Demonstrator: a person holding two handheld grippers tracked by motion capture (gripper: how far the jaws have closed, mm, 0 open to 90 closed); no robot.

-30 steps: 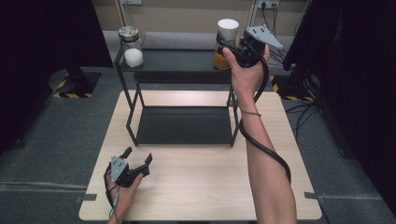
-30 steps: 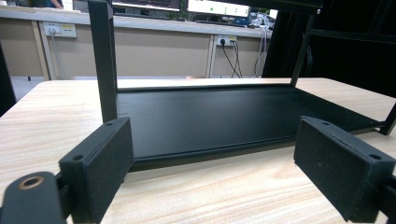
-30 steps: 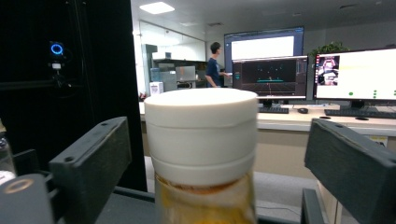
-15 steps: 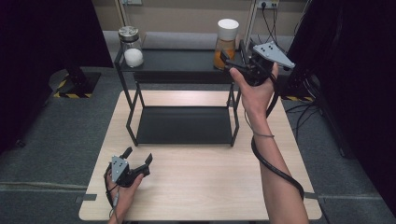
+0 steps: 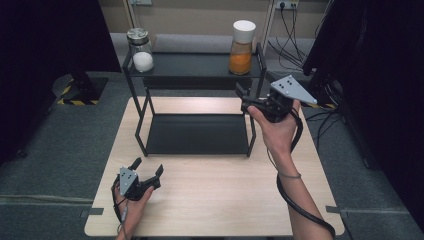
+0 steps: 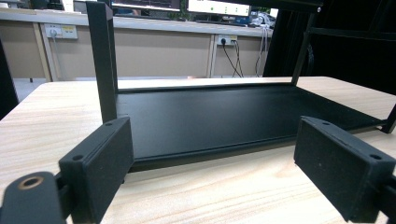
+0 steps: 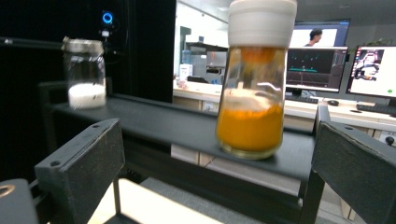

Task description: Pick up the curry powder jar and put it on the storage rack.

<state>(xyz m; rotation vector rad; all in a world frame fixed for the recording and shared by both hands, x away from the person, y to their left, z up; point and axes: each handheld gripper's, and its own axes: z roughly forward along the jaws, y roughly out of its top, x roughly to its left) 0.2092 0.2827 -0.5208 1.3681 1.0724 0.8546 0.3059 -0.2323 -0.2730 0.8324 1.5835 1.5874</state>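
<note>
Two jars on a black rack, both grippers open and empty.

Nearest, the left gripper [image 5: 148, 175] rests low on the wooden desk [image 5: 225, 200], jaws spread wide with nothing between them, facing the rack's lower shelf [image 6: 224, 116]. Farther on, the right gripper [image 5: 243, 100] is held up just beside the rack's [image 5: 200, 65] right front post, jaws also wide apart and empty, aimed at the orange jar [image 7: 254, 88] but apart from it. That jar, with a white lid and orange powder, stands upright at the right end of the top shelf; the small glass jar [image 5: 140, 50] with white powder stands at the left end, well apart. No label or brand can be read on either jar.
</note>
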